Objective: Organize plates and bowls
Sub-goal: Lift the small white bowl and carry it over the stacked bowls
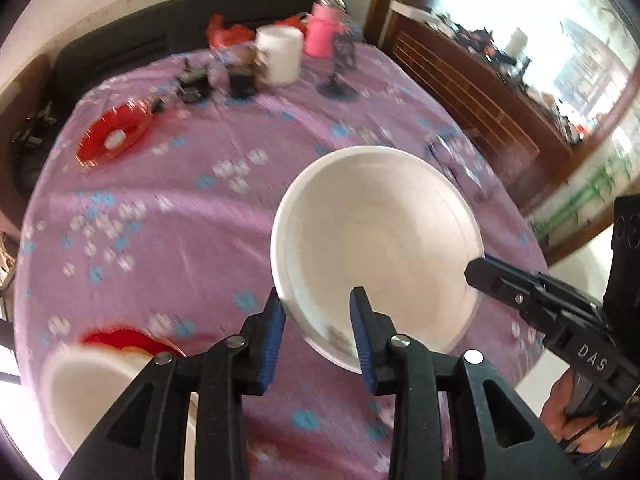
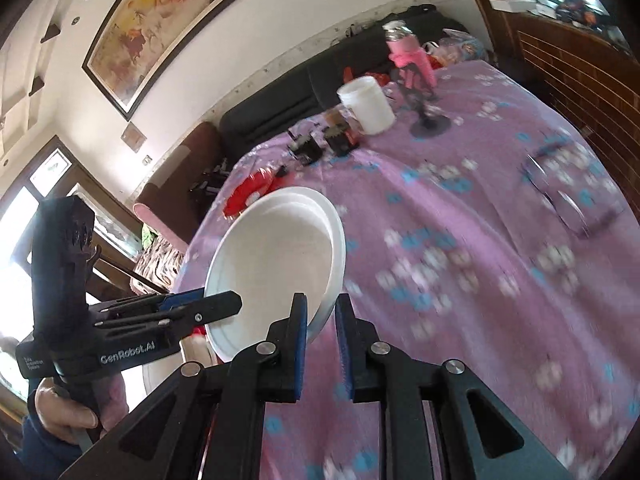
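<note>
White plate (image 1: 376, 240), plain, round, shallow with a raised rim, glossy; looks like two stacked, edges offset. Held tilted above the purple floral tablecloth (image 1: 180, 208). Left gripper (image 1: 318, 328) pinches its near rim between blue pads. Right gripper (image 2: 322, 320) clamps the opposite edge, jaws nearly together.

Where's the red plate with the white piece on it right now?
In the left wrist view, the red plate sits at the far left of the purple tablecloth, left of the white mug and beyond the lifted white bowl.
</note>
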Tool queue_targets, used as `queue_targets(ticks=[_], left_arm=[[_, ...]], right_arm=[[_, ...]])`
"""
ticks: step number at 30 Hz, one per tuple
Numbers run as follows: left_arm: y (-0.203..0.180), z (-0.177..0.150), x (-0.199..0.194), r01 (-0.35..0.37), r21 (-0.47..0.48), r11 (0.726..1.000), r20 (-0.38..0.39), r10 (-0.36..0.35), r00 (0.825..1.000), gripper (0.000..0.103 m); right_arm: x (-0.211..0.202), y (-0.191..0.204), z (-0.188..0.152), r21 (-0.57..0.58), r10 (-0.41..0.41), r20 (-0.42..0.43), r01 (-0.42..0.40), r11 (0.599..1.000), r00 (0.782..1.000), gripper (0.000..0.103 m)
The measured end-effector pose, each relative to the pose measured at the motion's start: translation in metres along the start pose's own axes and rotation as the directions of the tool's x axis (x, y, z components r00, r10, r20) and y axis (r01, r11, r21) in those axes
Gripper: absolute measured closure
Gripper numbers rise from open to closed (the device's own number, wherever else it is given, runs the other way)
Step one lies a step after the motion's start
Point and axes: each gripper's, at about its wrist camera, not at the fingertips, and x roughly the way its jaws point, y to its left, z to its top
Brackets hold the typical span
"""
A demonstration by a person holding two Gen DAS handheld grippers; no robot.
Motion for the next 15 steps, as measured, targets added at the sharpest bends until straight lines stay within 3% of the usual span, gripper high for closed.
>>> queue_targets(ticks=[3, 8, 12, 15], left_arm=[[-0.011, -0.025, 0.020, 0.029, -0.009, 1.000, -0.044, -0.029, 0.999, 0.073], [-0.020, -0.050, 0.051, 0.030, -0.019, 0.999, -0.054, -0.031, 0.998, 0.073], [-0.018, -0.056, 0.063, 0.017, -0.024, 1.000, 0.012, -0.017, 1.000, 0.073], [-0.018, -0.065, 0.061, 0.006, -0.014, 1.000, 0.106, -0.005, 0.994, 0.066]], right_arm=[[-0.002, -0.018, -0.029, 0.026, -0.025, -0.021, 0.026, 0.999, 0.999, 0.086], [0.006, -0.045, -0.056, 0.079, -0.035, -0.055, 0.040, 0.996, 0.998, 0.086], [0.008, -0.042, -0.063, 0.022, -0.086, -0.016, 0.086, 0.996, 0.996, 0.085], [0.002, -0.041, -0.067, 0.010, -0.100, 0.045, 0.099, 0.995, 0.994, 0.068]])
